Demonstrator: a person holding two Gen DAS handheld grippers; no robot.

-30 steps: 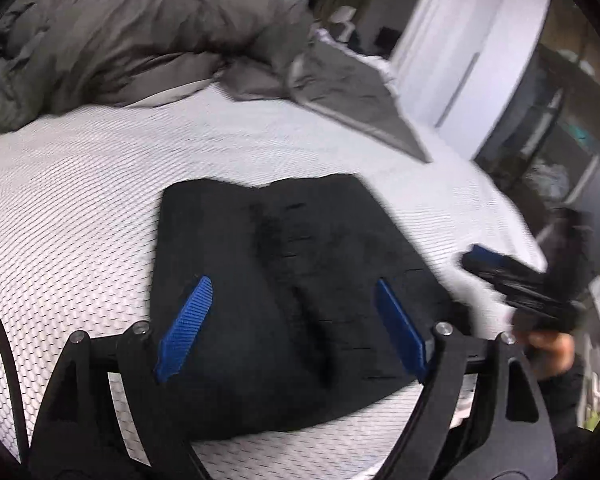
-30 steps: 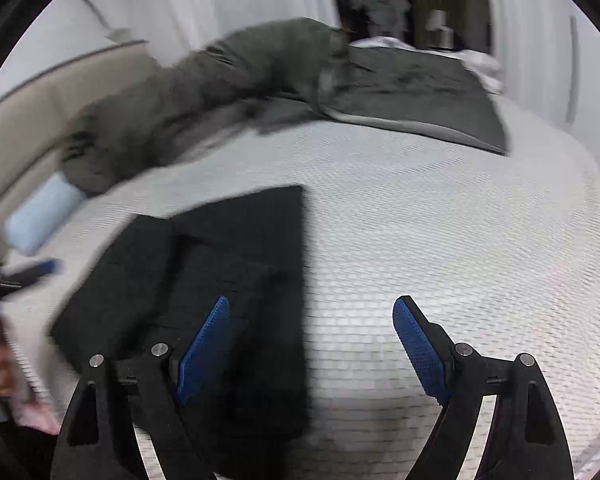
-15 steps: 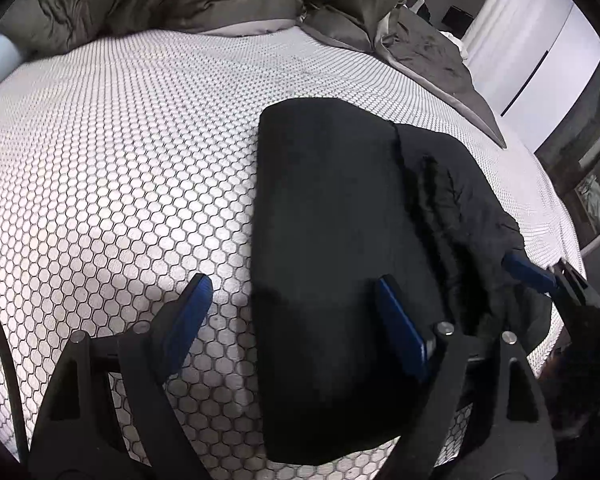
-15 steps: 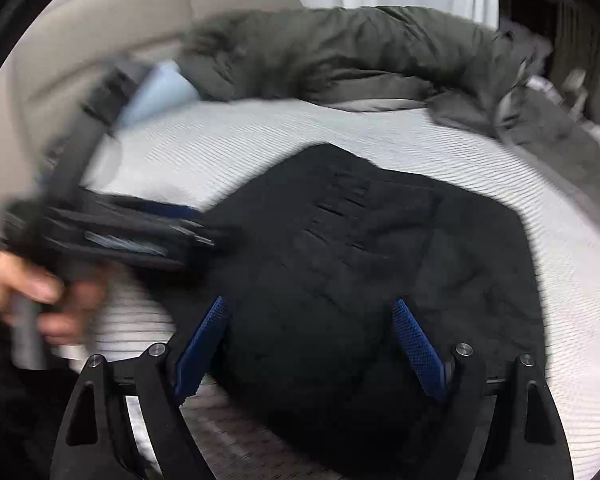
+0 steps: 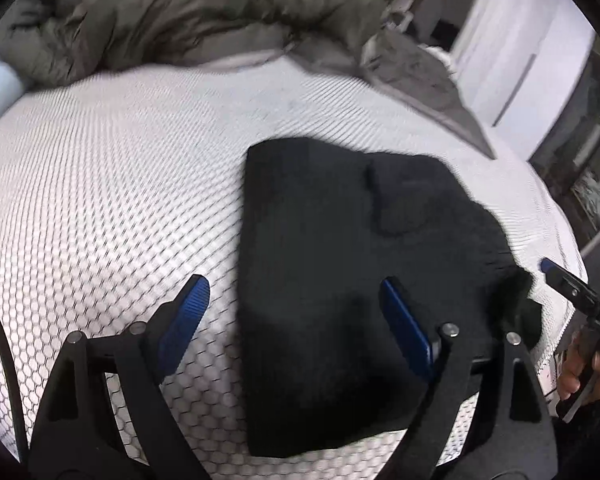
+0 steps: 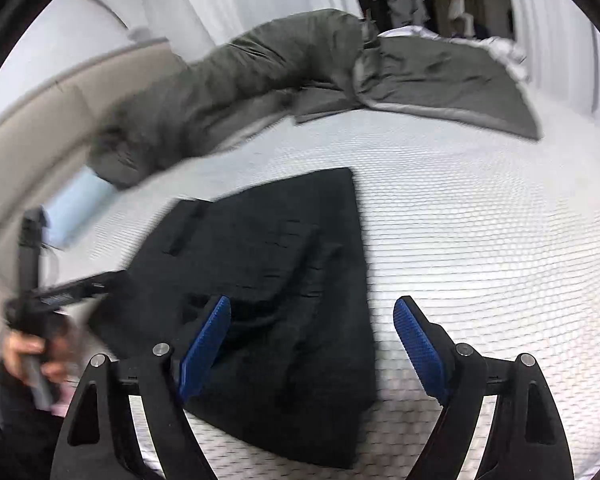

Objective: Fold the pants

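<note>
1. Both blue fingers (image 5: 188, 312) of the left gripper (image 5: 296, 312) are wide apart, holding nothing.
2. Right gripper (image 6: 312, 336) fingers are wide apart too, holding nothing.
3. Black pants (image 5: 340, 272) lie folded on the white bed (image 5: 100, 200).
4. Gray blanket (image 5: 160, 12) sits bunched behind them.

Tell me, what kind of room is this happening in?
Most likely a bedroom. The black folded pants lie on a white mattress with a honeycomb mesh cover, a rumpled grey-green duvet is bunched at the far end, and a beige padded headboard curves behind it.
</note>
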